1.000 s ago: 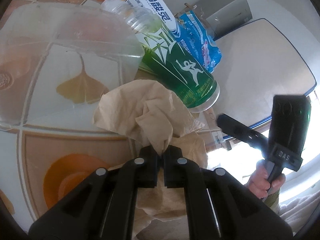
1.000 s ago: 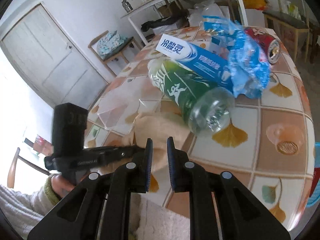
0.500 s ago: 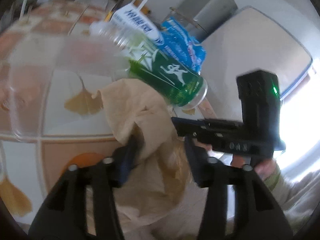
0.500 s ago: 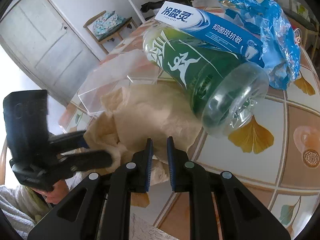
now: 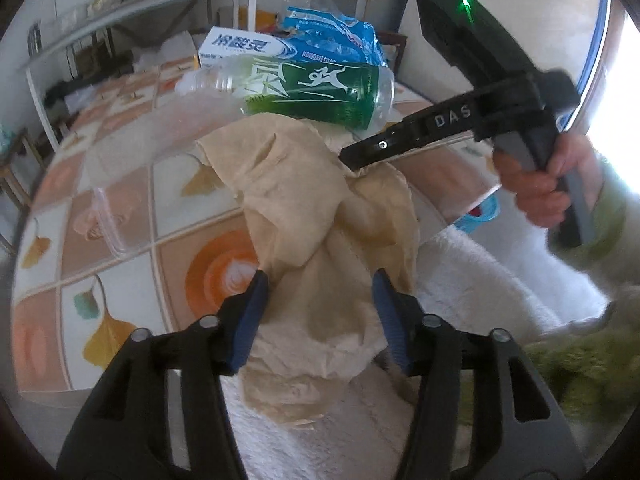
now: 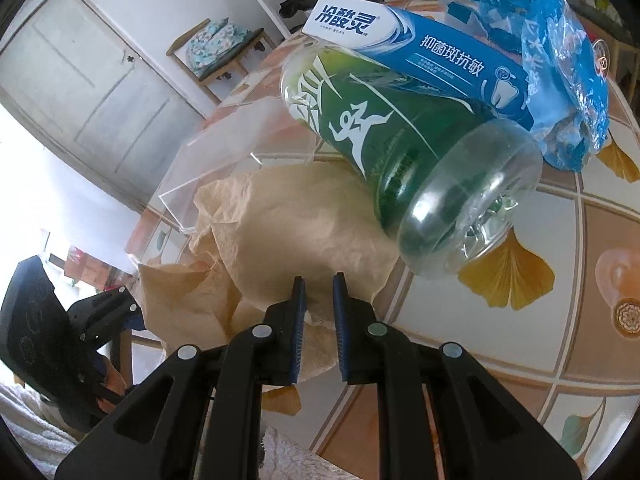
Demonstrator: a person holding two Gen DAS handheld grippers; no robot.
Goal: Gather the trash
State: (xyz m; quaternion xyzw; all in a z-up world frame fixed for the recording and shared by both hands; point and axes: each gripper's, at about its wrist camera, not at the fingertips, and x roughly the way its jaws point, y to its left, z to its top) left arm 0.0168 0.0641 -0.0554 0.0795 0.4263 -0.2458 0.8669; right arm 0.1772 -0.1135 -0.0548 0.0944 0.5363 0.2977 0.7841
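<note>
A crumpled tan paper napkin (image 5: 312, 200) (image 6: 300, 220) hangs over the near edge of the tiled table (image 5: 120, 248). My left gripper (image 5: 320, 304) straddles its lower part. The jaws are closing, the paper lies between the blue pads, and they do not squeeze it. My right gripper (image 6: 319, 300) (image 5: 349, 158) rests its tips on top of the napkin, nearly shut with a thin slit and nothing gripped. Behind the napkin lies a green-labelled plastic bottle (image 5: 320, 92) (image 6: 380, 128), with a toothpaste box (image 5: 240, 46) (image 6: 420, 52) and a blue wrapper (image 5: 332, 32) (image 6: 568, 80) against it.
A clear plastic lid (image 6: 224, 160) (image 5: 116, 216) lies on the table left of the napkin. A person's white fleece clothing (image 5: 480, 280) is at the table's near edge, and a blue container (image 5: 480, 216) sits below. A chair (image 6: 216, 48) and a door (image 6: 80, 80) stand beyond.
My left gripper has opened and let go of the napkin, rolling and drawing back. My right gripper has come down until its tips touch the napkin.
</note>
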